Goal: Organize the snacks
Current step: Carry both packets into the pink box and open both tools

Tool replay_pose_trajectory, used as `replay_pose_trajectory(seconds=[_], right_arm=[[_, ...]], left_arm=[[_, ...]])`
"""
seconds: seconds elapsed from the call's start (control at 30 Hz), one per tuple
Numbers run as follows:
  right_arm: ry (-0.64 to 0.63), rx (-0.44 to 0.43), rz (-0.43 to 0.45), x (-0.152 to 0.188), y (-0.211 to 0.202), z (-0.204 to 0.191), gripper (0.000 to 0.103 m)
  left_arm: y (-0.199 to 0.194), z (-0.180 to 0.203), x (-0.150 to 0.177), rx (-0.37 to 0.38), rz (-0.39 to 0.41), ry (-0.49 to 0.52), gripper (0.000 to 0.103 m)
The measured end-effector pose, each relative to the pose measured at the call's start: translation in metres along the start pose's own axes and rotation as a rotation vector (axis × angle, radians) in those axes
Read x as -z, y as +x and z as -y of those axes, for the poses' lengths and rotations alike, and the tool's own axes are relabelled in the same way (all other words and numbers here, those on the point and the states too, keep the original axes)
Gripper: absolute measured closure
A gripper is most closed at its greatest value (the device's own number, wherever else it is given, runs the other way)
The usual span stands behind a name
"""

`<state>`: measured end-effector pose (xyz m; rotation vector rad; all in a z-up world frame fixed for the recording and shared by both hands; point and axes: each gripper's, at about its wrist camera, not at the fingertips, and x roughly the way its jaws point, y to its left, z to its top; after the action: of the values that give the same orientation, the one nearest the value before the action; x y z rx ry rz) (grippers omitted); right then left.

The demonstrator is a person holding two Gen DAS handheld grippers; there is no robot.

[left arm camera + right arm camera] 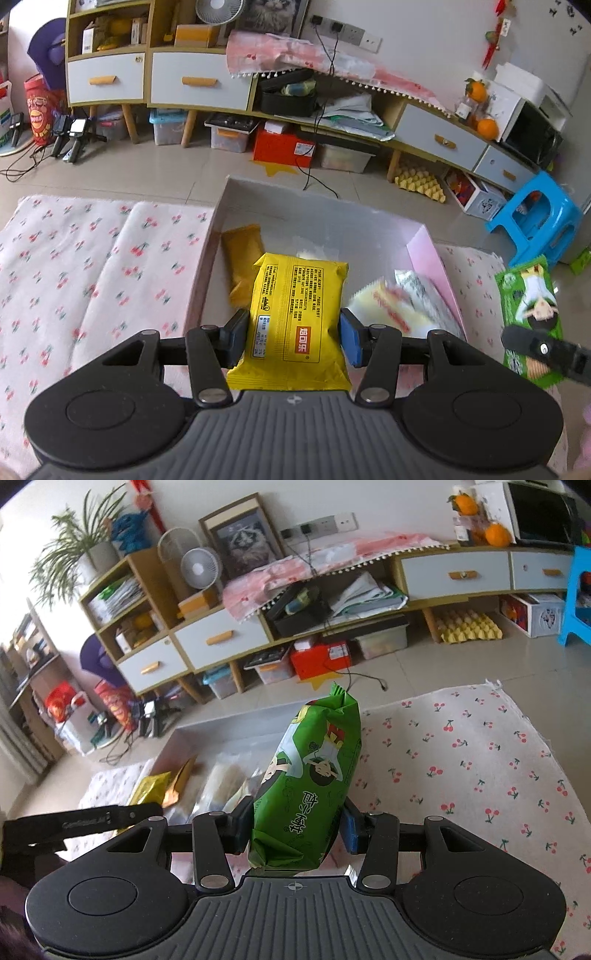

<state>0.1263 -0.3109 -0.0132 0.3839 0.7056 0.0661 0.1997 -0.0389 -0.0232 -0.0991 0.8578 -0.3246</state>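
Note:
My left gripper [293,338] is shut on a yellow snack packet [295,317] and holds it over the near side of a shallow pink box [424,251]. In the box lie an orange packet [242,264] and clear-wrapped snacks [402,306]. My right gripper [297,825] is shut on a green snack bag [312,786], held upright above the box's right edge. The green bag also shows at the right of the left wrist view [532,310]. The right wrist view shows the box [221,731] with a gold packet [151,788] and clear-wrapped snacks [221,786].
A cherry-print cloth [92,266] covers the surface on both sides of the box; it also shows in the right wrist view [480,760]. Beyond are tiled floor, a long cabinet [199,81] with drawers, storage bins, and a blue stool [535,218].

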Motion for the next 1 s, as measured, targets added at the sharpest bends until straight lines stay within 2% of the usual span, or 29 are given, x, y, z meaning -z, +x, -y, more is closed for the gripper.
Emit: replay_pose_trajectory(seconds=[0.4,0.47,0.5,0.53,0.57,0.7,1.0], right_arm=[[0.086,-0.025,0.012,-0.011,0.02,0.015,0.058],[0.083,-0.03,0.013,-0.012,0.022,0.015,0.058],[0.083,-0.032,0.013,-0.012,0.024,0.014,0.058],[0.083,-0.035,0.012,-0.012,0.026,0.013,0.058],[0.082,-0.037,0.01,-0.012,0.027,0.012,0.058],[0.062,-0.046,0.009,-0.013,0.03,0.01,0.057],[-0.017,-0.082,-0.003,-0.02,0.05,-0.003,0.057]], left_arm=[[0.041,0.023,-0.017,0.012,0.005,0.07,0.055],[0.044,0.022,-0.018,0.016,0.008,0.071,0.054],[0.045,0.02,-0.019,0.01,0.012,0.064,0.049],[0.045,0.019,-0.018,-0.002,0.016,0.054,0.042],[0.043,0.016,-0.018,-0.007,0.021,0.043,0.041],[0.038,0.008,-0.016,-0.006,0.019,0.026,0.041],[0.009,-0.003,-0.015,-0.067,0.056,0.075,0.035]])
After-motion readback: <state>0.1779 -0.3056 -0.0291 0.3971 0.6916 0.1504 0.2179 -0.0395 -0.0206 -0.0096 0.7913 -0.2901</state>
